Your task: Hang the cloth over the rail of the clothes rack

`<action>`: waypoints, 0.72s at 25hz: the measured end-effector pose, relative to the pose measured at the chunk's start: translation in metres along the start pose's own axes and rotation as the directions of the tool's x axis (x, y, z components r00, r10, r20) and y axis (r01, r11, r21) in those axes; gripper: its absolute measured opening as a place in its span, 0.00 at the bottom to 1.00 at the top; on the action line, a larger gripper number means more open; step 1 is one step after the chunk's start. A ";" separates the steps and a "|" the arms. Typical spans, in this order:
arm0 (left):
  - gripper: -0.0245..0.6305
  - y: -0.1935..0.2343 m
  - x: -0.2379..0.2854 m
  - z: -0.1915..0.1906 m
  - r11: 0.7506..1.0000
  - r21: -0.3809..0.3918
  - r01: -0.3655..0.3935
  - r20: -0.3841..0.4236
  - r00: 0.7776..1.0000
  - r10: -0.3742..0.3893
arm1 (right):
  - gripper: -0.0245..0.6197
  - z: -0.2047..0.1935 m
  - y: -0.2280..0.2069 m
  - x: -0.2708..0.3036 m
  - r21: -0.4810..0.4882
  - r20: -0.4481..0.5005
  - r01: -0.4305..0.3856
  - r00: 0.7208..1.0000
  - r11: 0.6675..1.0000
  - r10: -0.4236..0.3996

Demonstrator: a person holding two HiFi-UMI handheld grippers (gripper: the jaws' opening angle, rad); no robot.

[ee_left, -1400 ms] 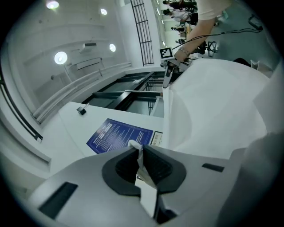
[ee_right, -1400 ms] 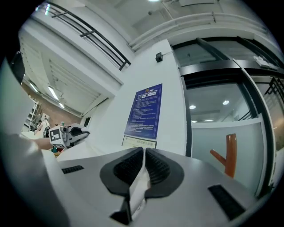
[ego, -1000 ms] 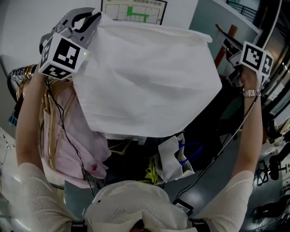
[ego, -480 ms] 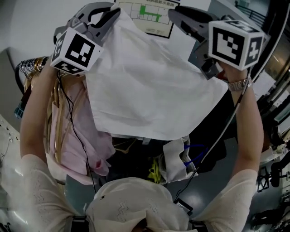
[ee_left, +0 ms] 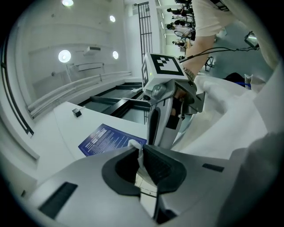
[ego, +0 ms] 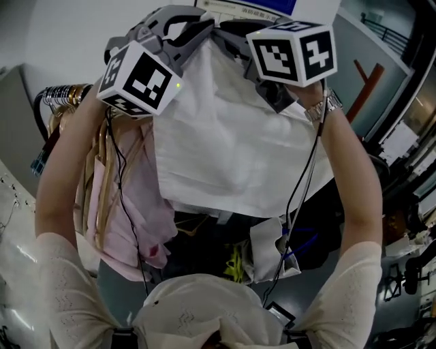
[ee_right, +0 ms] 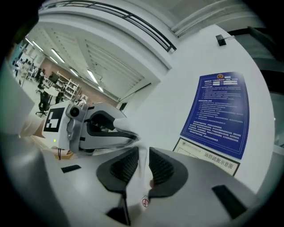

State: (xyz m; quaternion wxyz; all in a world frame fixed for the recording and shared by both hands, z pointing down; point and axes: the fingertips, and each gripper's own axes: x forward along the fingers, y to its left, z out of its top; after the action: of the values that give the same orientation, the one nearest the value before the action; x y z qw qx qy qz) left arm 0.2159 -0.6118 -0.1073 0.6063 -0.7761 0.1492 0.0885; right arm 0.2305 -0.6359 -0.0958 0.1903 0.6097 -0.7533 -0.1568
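Blue poster [ego: 272, 5] cut off by top edge, above the cloth [ego: 231, 150]

The blue wall notice [ee_right: 220, 113] carries white print too small to read. The white framed plan [ee_right: 208, 156] beneath reads 消防疏散示意图. The white tag [ee_right: 143, 202] bears 1 small round symbol.

Cloth [ego: 231, 157] right of hangers [ego: 66, 97]

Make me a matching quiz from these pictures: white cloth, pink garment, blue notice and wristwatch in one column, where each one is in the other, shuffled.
1 white cloth
2 pink garment
3 blue notice
4 wristwatch

A on the wall
B on hangers
C on the person's right arm
D pinched by the left gripper and the right gripper

Pairs: 1-D, 2-B, 3-A, 4-C.
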 end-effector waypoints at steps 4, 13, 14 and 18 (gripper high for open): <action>0.07 0.001 0.000 -0.001 1.000 0.029 -0.010 -0.012 1.000 0.011 | 0.07 0.003 -0.003 0.002 0.067 0.016 -0.013 1.000 0.998 0.012; 0.07 0.004 -0.004 -0.006 0.998 0.051 0.021 -0.041 0.999 -0.019 | 0.07 0.009 -0.011 -0.001 0.104 0.060 -0.003 0.998 0.995 -0.003; 0.07 0.005 -0.005 -0.006 0.998 0.059 0.024 -0.046 0.999 -0.021 | 0.07 0.009 -0.016 -0.001 0.111 0.067 0.010 0.998 0.994 -0.017; 0.07 0.025 -0.019 -0.007 0.998 0.053 -0.033 -0.045 0.998 0.035 | 0.07 0.006 -0.040 -0.009 0.182 0.098 0.057 0.992 0.982 -0.075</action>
State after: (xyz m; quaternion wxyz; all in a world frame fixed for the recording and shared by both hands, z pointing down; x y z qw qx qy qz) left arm 0.1890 -0.6214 -0.1228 0.6211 -0.7593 0.1783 0.0770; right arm 0.2637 -0.6353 -0.1206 0.0900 0.6400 -0.7525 -0.1266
